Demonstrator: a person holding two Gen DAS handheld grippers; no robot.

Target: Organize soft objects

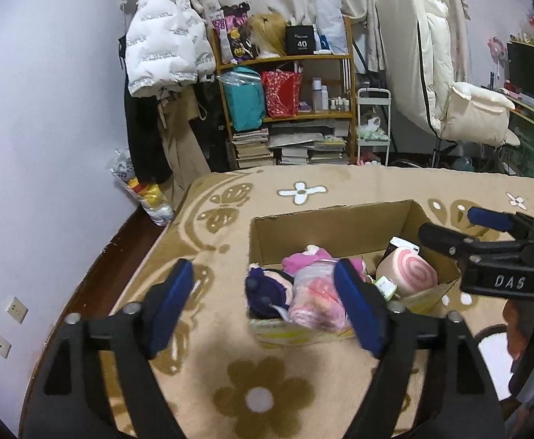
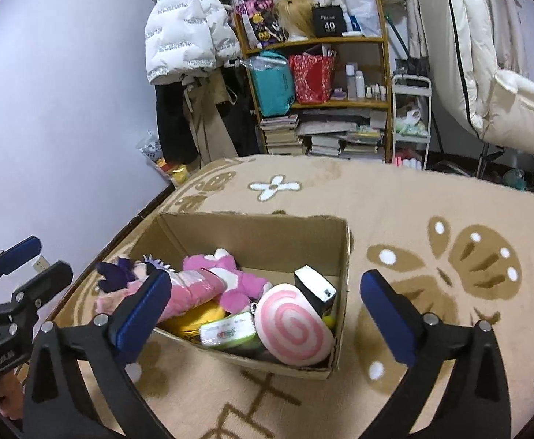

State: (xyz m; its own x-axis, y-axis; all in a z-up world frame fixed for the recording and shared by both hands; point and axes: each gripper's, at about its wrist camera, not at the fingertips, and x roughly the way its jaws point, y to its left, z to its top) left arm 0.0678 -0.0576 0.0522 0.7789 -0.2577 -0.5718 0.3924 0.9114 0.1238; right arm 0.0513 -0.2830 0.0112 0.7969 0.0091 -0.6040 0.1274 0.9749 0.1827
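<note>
Soft toys (image 2: 230,281) fill the box (image 2: 267,230); both tongs, left (image 1: 267,307) and right (image 2: 263,311), tilt downward, spread wide, empty.

Both grippers: black plastic frames w/ silver screws, blue pads (image 1: 173,303) on jaws, white lettering.

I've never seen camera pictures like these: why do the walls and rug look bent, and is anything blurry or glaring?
Left wrist view: fisheye bends the rug edge, dark corners frame it, the left claw pads look smeared, and a green glow flares at the right edge. Right wrist view: same curving, the cardboard box is sharp, lighting soft.
</note>
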